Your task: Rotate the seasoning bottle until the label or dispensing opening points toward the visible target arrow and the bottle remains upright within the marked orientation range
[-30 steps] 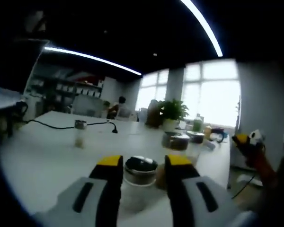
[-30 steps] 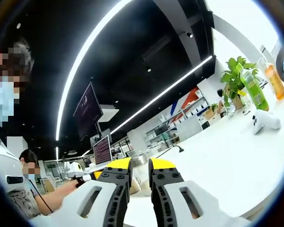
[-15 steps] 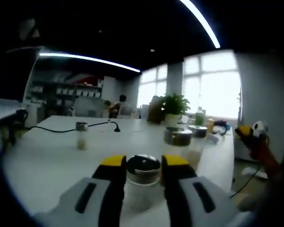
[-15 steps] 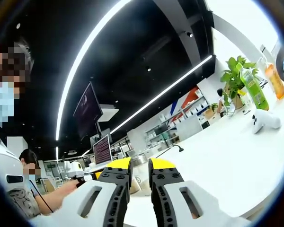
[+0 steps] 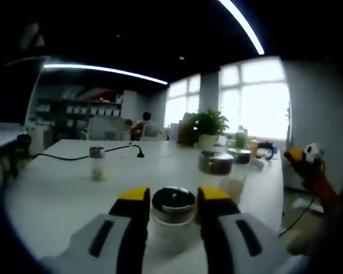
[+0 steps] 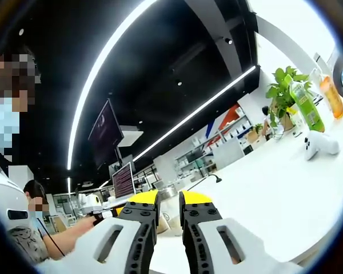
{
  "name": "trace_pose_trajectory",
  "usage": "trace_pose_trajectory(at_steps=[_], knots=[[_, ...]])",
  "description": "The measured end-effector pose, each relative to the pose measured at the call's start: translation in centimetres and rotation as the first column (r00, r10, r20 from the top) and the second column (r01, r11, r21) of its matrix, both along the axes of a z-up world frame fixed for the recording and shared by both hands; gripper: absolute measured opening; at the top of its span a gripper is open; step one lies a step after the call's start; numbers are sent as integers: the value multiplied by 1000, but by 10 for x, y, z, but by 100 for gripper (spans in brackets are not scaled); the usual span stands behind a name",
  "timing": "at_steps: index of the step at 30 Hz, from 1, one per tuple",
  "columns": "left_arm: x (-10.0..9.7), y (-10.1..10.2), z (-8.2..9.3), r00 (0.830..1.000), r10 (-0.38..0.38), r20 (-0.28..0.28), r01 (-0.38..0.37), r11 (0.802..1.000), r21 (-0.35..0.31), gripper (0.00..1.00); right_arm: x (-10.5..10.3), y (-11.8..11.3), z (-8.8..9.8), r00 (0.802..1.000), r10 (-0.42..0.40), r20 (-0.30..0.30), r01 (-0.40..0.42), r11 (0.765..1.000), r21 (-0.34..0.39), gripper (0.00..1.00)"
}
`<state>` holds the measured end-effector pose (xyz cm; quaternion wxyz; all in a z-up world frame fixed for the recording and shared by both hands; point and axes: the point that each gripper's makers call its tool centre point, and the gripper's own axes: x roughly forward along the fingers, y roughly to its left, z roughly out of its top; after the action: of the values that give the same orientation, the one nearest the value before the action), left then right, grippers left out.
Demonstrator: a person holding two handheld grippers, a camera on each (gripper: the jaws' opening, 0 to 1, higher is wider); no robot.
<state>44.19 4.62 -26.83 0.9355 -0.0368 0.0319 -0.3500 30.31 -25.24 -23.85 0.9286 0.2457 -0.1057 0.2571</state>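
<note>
The seasoning bottle (image 5: pixel 172 204), clear with a round metal lid, stands upright on the white table (image 5: pixel 57 200) in the left gripper view. My left gripper (image 5: pixel 174 198) holds it, one yellow-tipped jaw tight against each side of the lid. In the right gripper view my right gripper (image 6: pixel 169 201) is shut with only a narrow slit between its yellow tips and nothing held; it points low across the table and up toward the ceiling. I see no target arrow or marking on the table.
A second small bottle (image 5: pixel 95 162) stands far left by a black cable (image 5: pixel 74 154). A metal-lidded jar (image 5: pixel 215 162), a plant (image 5: pixel 208 127) and a green bottle (image 5: pixel 238 138) stand behind. The right view has a plant (image 6: pixel 283 91), green bottle (image 6: pixel 303 106), white object (image 6: pixel 320 145) and a seated person (image 6: pixel 31 228).
The left jaws have drawn in from either side until they sit against the bottle's lid. The left view has shifted slightly. The right gripper view is unchanged.
</note>
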Motion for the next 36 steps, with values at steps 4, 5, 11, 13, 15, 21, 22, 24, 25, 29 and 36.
trace_pose_trajectory(at_steps=[4,5,11,13,15,21,22,24,25,29,36], knots=[[1,0,1,1000,9,8,-9,1000,9,32,0,0,-1,1000,1,-1,-1,1000,0,12],[1,1,1,1000,10,11,-10,1000,9,32,0,0,-1,1000,1,-1,-1,1000,0,12],[0,1,1,1000,1,8,-1,1000,1,32,-1,0,-1,1000,1,0,-1,1000,4,11],[0,1,1,1000,-7,7,7,1000,2,32,-1,-1,0,1000,2,2,-2,1000,6,11],[0,1,1,1000,-16,7,16,1000,6,32,-1,-1,0,1000,2,2,-2,1000,6,11],[1,1,0,999,-53,8,53,998,16,31,-1,1,0,1000,9,0,-9,1000,6,11],[1,1,0,998,-61,8,61,998,19,31,-1,2,0,1000,10,0,-10,1000,5,11],[1,0,0,997,-79,9,78,997,26,31,-1,2,0,1000,12,0,-12,1000,6,11],[1,0,0,996,-89,10,89,996,27,31,-1,3,0,1000,13,0,-13,1000,6,11],[1,-1,0,993,-121,7,121,992,35,31,-1,4,1,1000,12,3,-12,1000,5,11],[2,-3,0,985,-169,18,168,984,53,31,-1,4,2,1000,12,6,-12,1000,8,11]])
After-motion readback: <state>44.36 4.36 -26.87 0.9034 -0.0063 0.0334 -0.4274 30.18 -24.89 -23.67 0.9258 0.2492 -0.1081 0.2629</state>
